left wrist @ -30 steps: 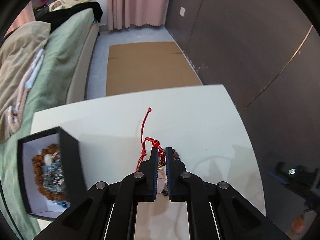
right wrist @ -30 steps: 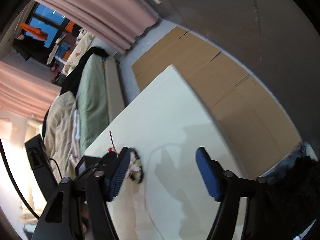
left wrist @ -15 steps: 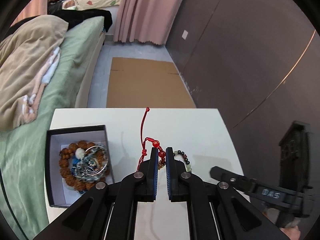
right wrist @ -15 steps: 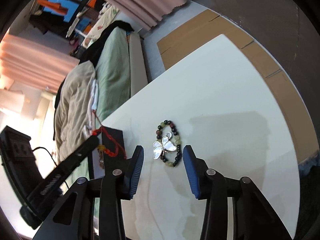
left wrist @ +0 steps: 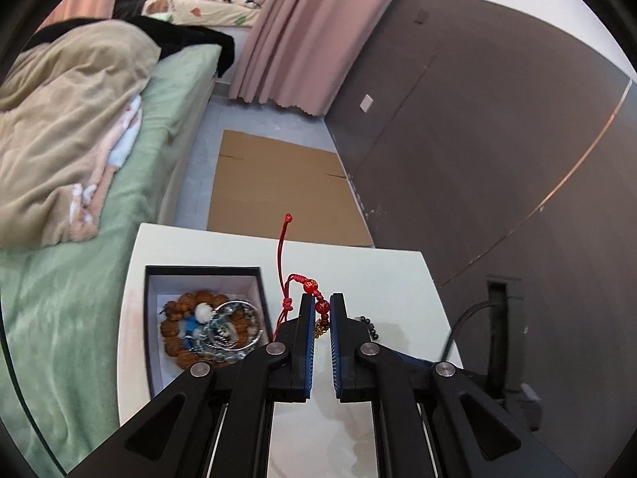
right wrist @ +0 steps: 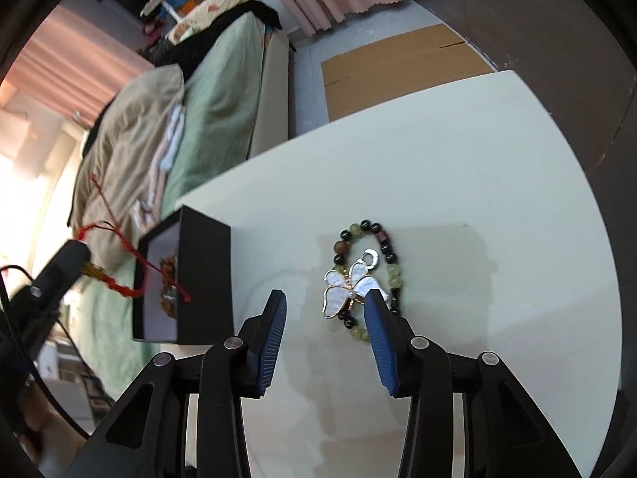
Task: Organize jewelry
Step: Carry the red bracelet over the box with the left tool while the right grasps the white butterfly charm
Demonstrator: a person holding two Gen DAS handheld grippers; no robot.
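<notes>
Left wrist cam sits close above the white table [left wrist: 358, 267], looking along its fingers toward the bed [left wrist: 99, 183] and curtain [left wrist: 302, 32]. Right wrist cam looks down from the other side, tilted. Both catch the black box [left wrist: 149, 318] [right wrist: 205, 275], table, bed, and floor cardboard [left wrist: 278, 187] [right wrist: 398, 63].

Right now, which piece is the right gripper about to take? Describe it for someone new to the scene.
On the white table, right of the black box, a beaded bracelet lies flat before the open right gripper. Unlike the red cord bracelet the left gripper holds, it carries a pearly butterfly charm.
</notes>
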